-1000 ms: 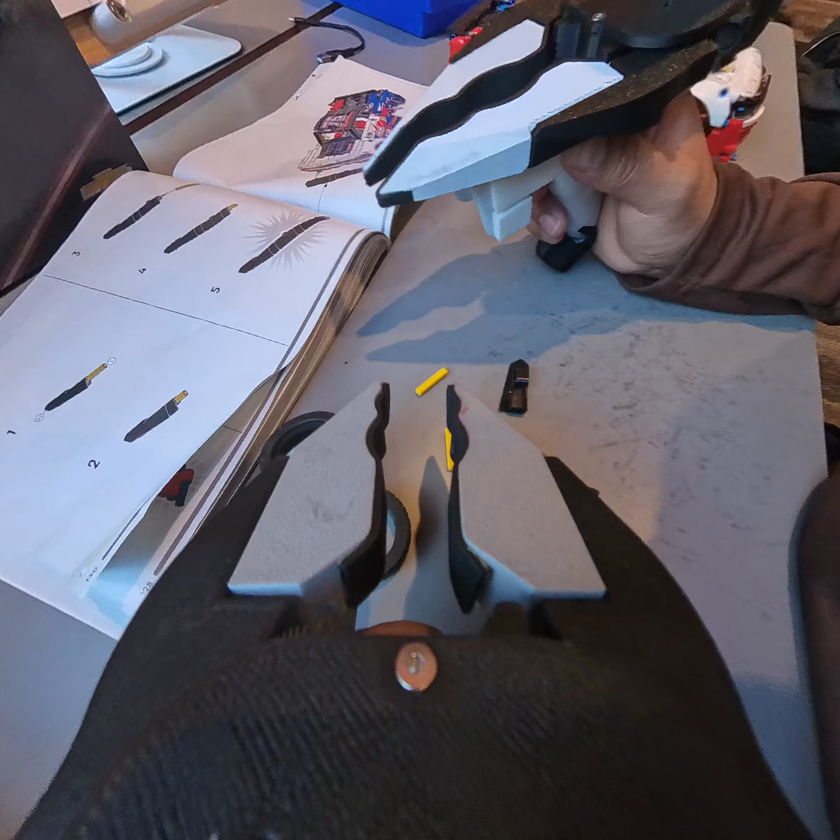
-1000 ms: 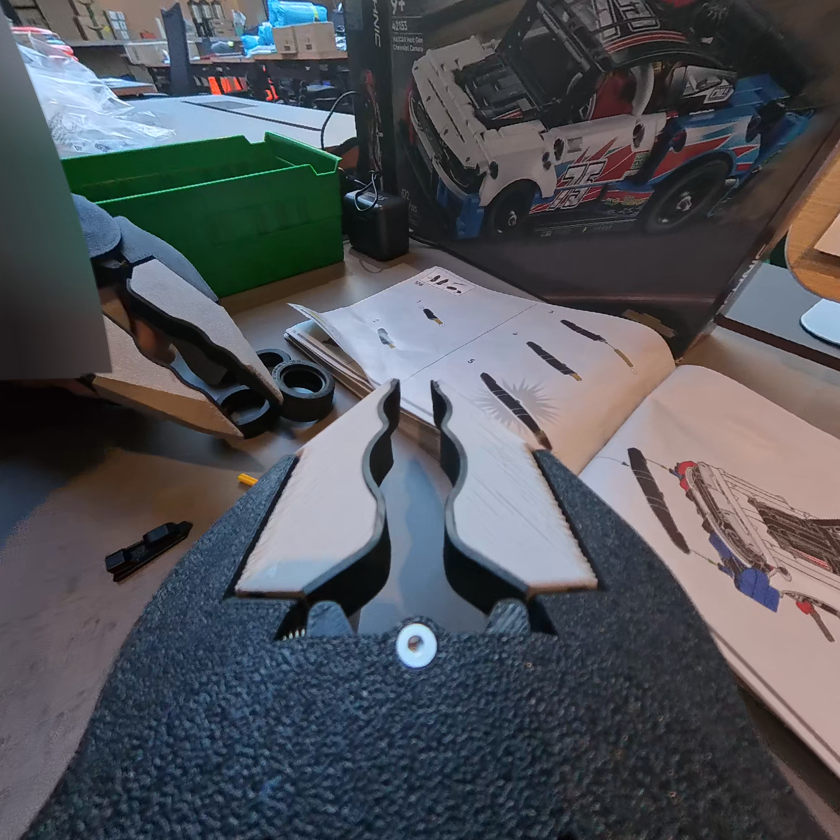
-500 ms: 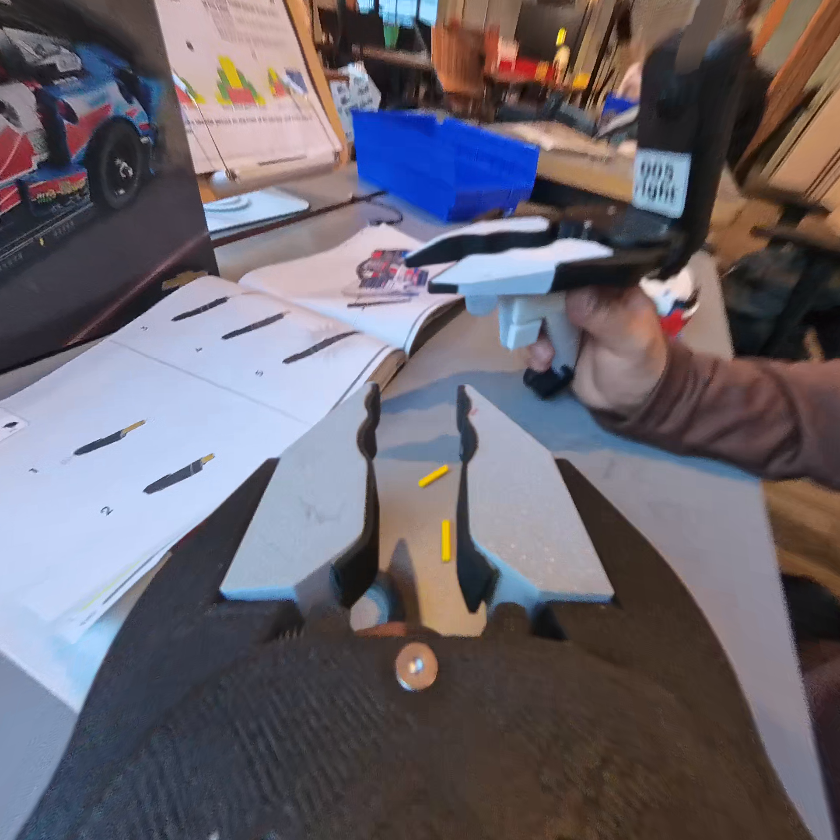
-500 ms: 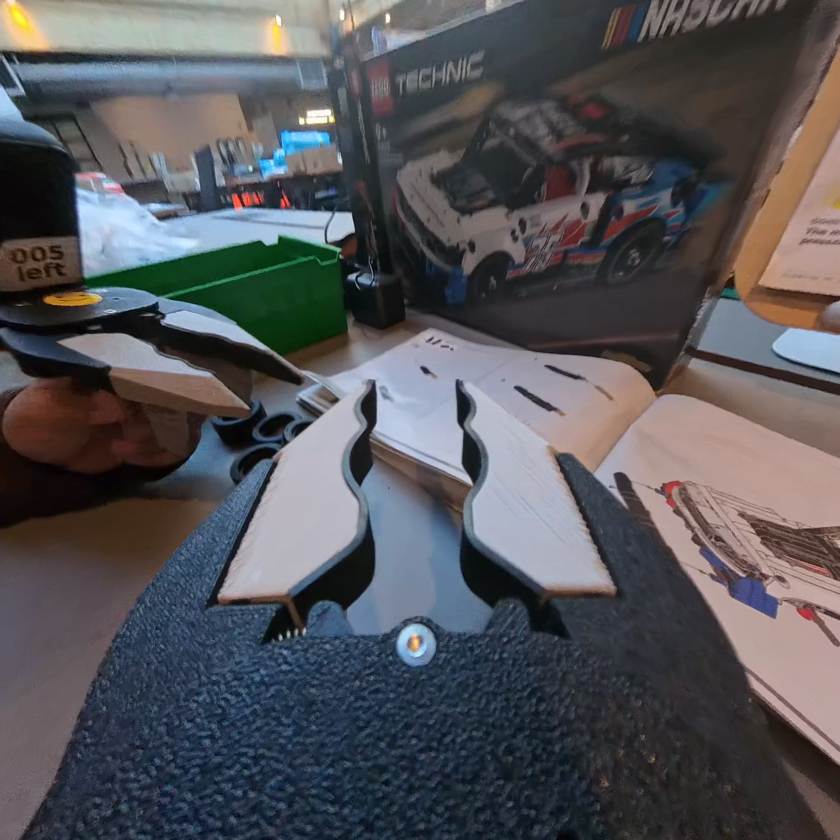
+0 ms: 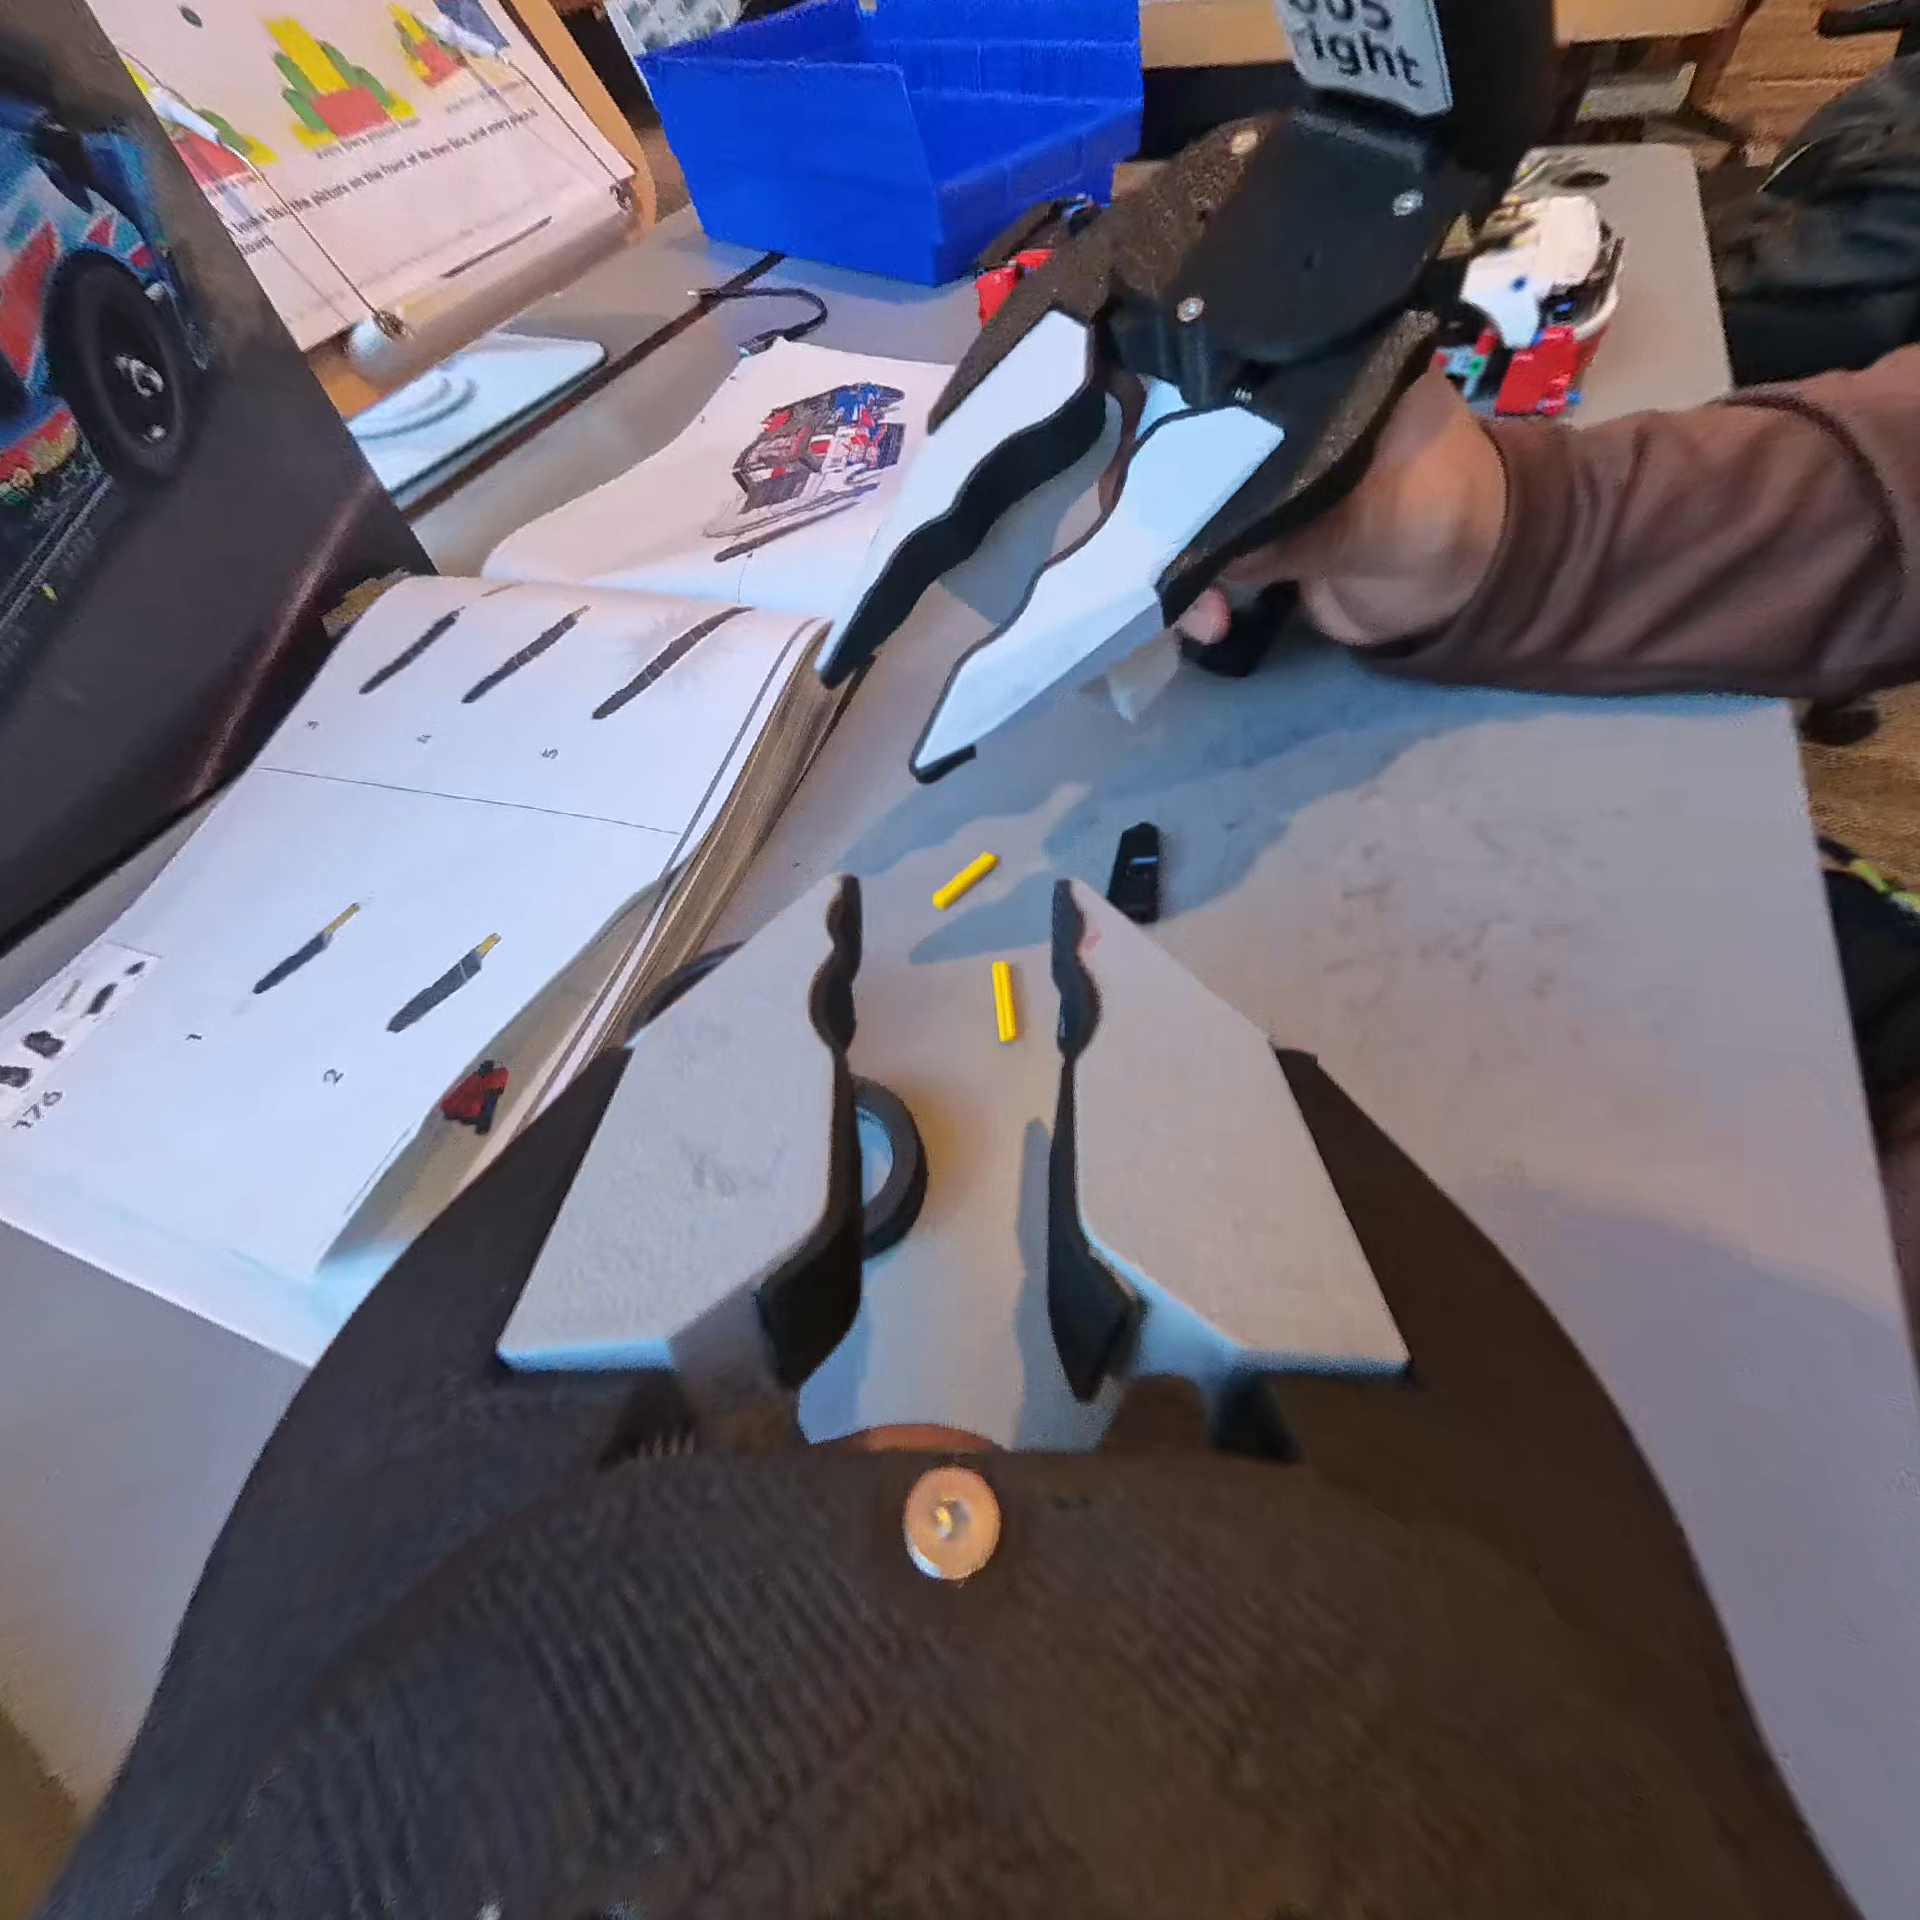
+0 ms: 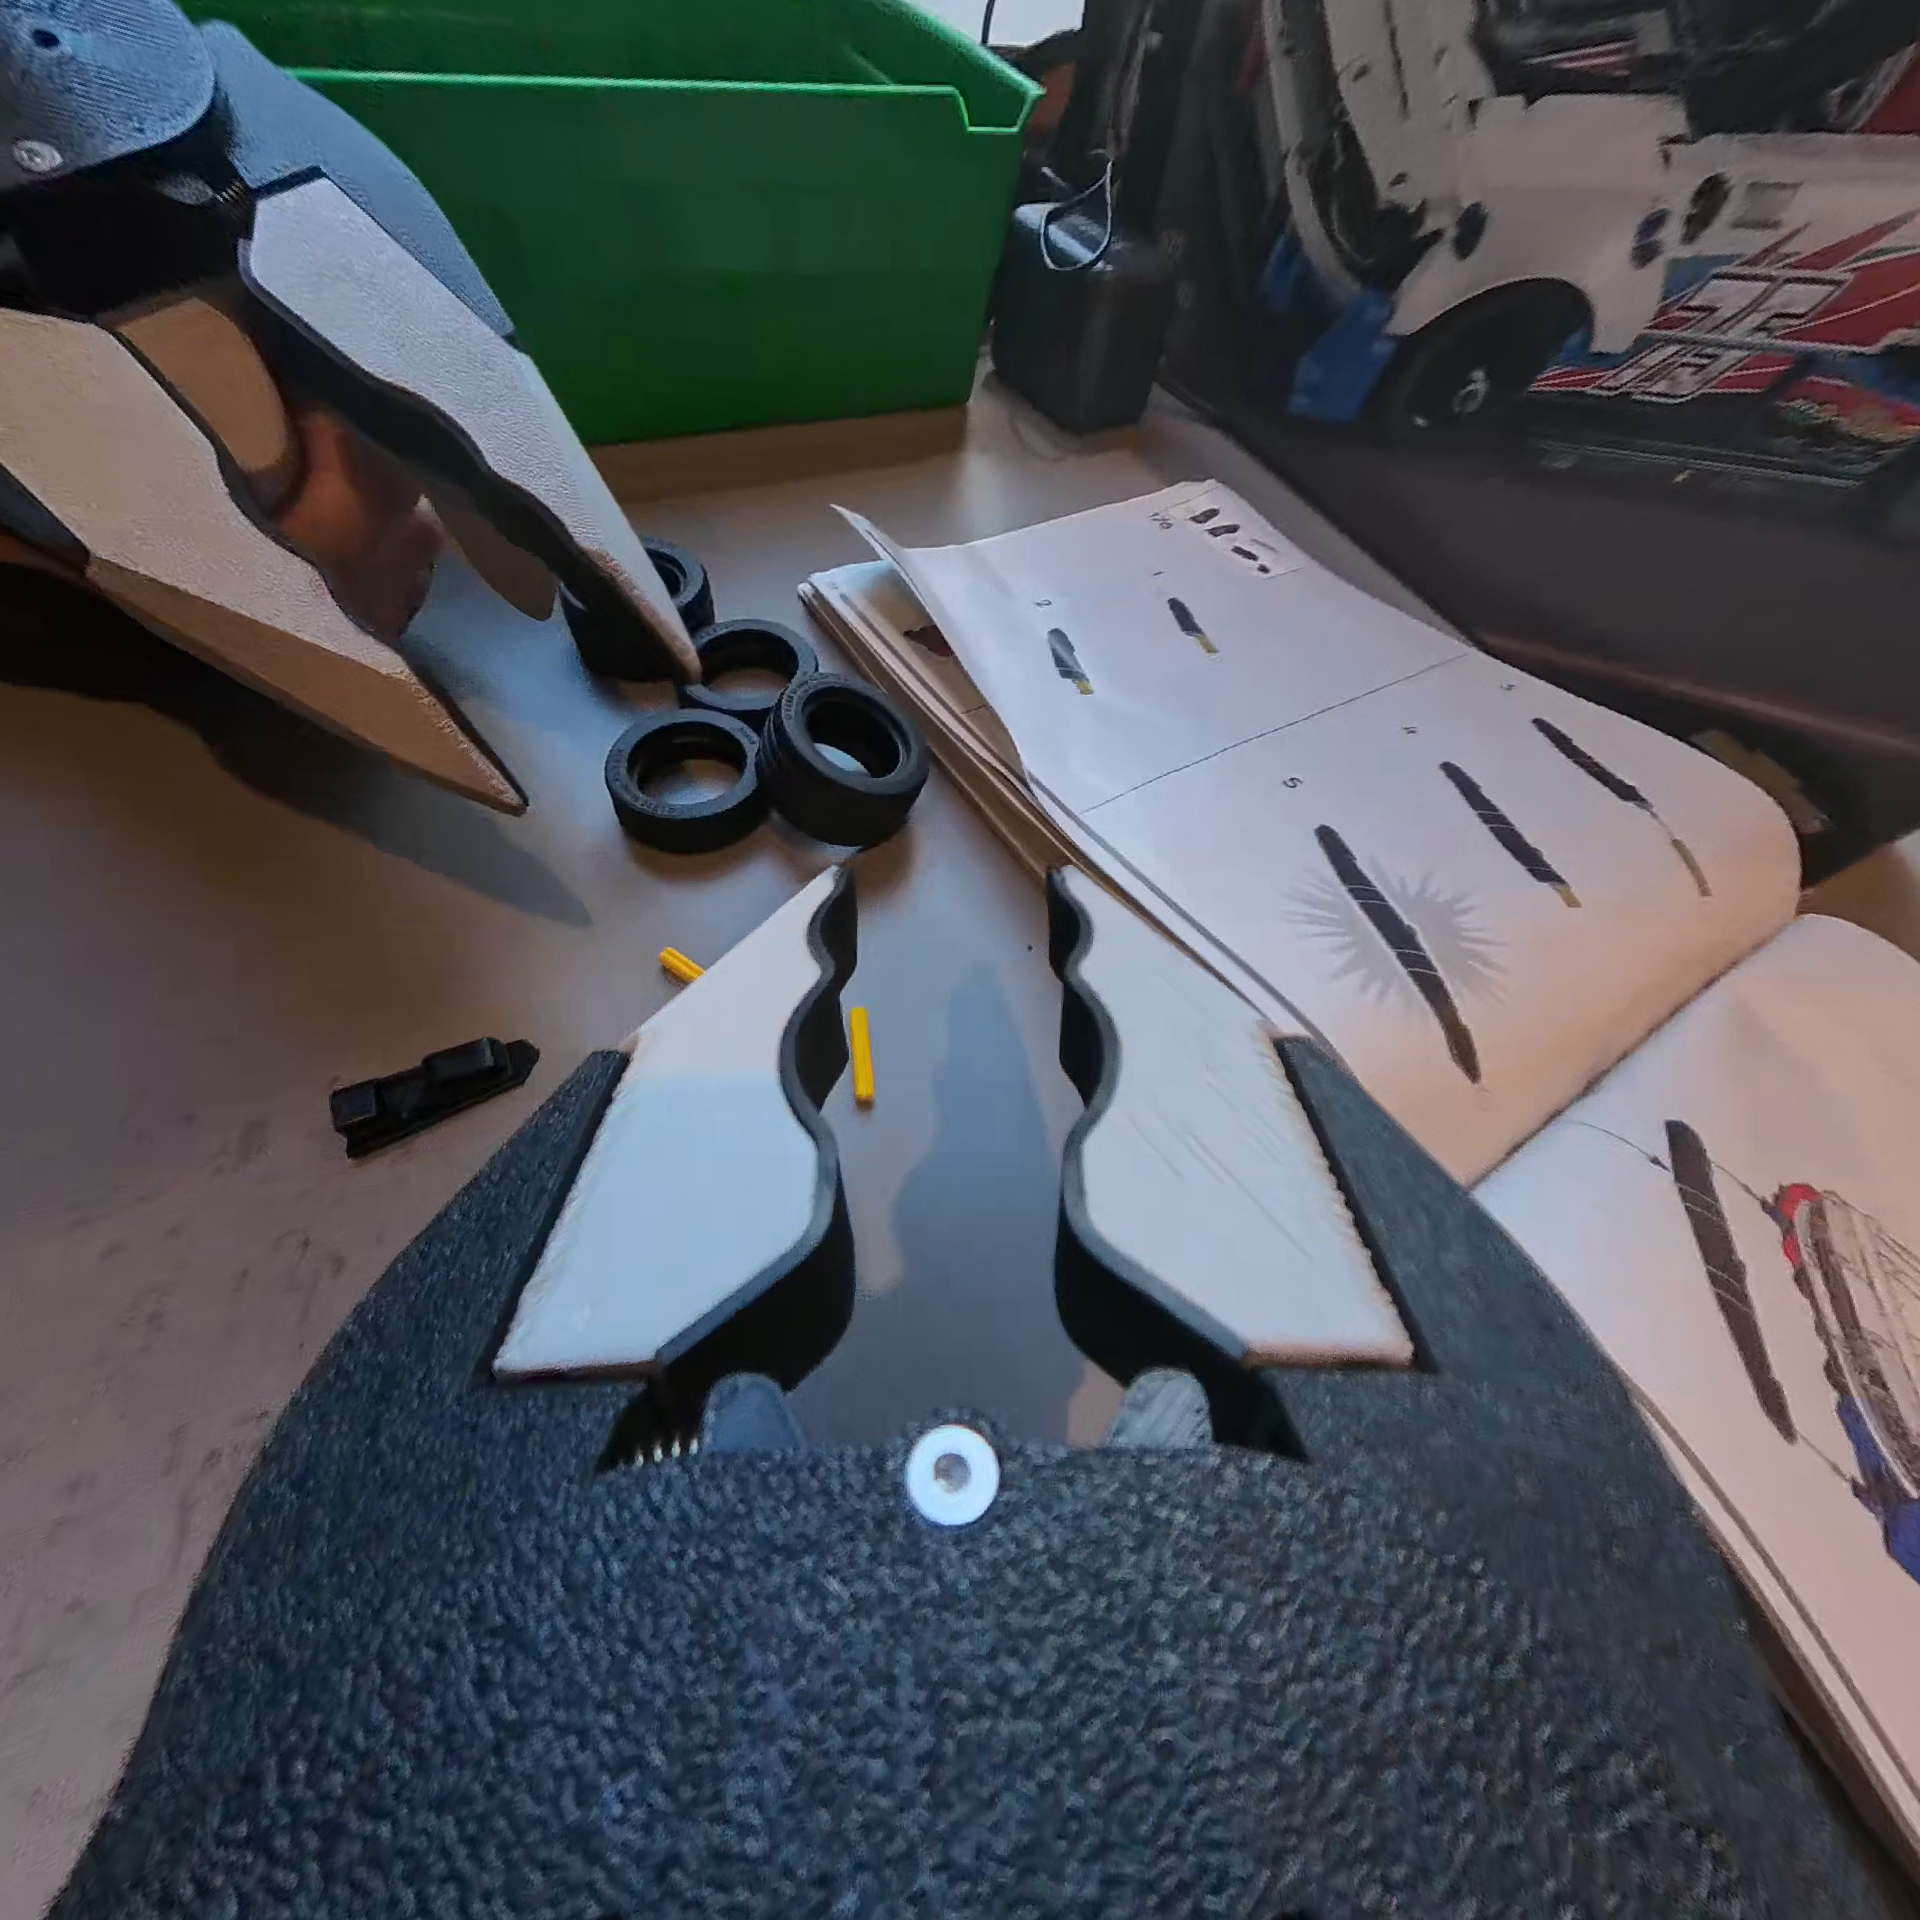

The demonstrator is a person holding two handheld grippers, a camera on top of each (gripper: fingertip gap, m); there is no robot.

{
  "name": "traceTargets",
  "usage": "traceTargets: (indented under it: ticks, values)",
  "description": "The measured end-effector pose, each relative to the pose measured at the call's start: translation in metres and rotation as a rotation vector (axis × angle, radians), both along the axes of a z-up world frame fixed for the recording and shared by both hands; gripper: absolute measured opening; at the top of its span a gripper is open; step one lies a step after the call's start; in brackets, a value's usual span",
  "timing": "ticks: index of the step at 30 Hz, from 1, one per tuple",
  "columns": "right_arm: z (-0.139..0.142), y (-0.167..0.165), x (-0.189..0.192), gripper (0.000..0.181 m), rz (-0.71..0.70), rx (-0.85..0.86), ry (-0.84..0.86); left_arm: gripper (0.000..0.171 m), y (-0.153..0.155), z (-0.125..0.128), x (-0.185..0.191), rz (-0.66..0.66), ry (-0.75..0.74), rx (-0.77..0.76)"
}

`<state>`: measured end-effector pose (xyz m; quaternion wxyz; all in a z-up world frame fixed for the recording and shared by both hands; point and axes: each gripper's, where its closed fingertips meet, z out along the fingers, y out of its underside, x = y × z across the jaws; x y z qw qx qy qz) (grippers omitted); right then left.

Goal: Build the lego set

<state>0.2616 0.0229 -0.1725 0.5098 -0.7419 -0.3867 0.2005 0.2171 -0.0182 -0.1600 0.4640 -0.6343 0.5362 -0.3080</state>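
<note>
Two short yellow pins lie on the grey table [image 5: 1455, 1039], one [image 5: 1003, 1000] between my left gripper's fingertips and one [image 5: 964, 879] just beyond them. A black lego piece [image 5: 1135, 883] lies to their right. My left gripper [image 5: 956, 904] is open and empty above the table. My right gripper [image 6: 948, 883] is open and empty too, with a yellow pin [image 6: 860, 1051] by its left finger, the other pin [image 6: 681, 964] and the black piece [image 6: 431, 1081] further left. The right gripper also shows in the left wrist view [image 5: 883, 717], the left gripper in the right wrist view [image 6: 587, 732].
Several black tires [image 6: 769, 727] lie beside the open instruction book [image 6: 1351, 779]. One tire [image 5: 883, 1153] shows under my left finger. A green bin [image 6: 644, 229] and the set's box [image 6: 1558, 260] stand behind. A blue bin [image 5: 894, 135] and a partly built model [image 5: 1527, 312] are farther off. Left tips to right tips: about 7 cm. The black piece [image 6: 431, 1081] lies around 7 cm away from my left fingertips.
Both grippers have tipped back down toward the table from half a second ago. Both sets of jaws stand wider open than one second ago.
</note>
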Motion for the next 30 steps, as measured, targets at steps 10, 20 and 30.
traceTargets:
  ticks: [10,20,30]
  values:
    - [0.008,0.019,-0.012,0.034,0.067,-0.079,0.120,0.033,-0.005,-0.002,-0.008,0.006,0.041,0.082]
    - [0.012,0.012,-0.018,0.035,0.124,-0.064,0.134,0.041,-0.002,0.002,-0.013,-0.015,-0.047,-0.093]
    - [0.015,0.013,-0.016,0.035,0.128,-0.079,0.168,0.039,0.007,0.006,-0.018,0.010,-0.085,-0.141]
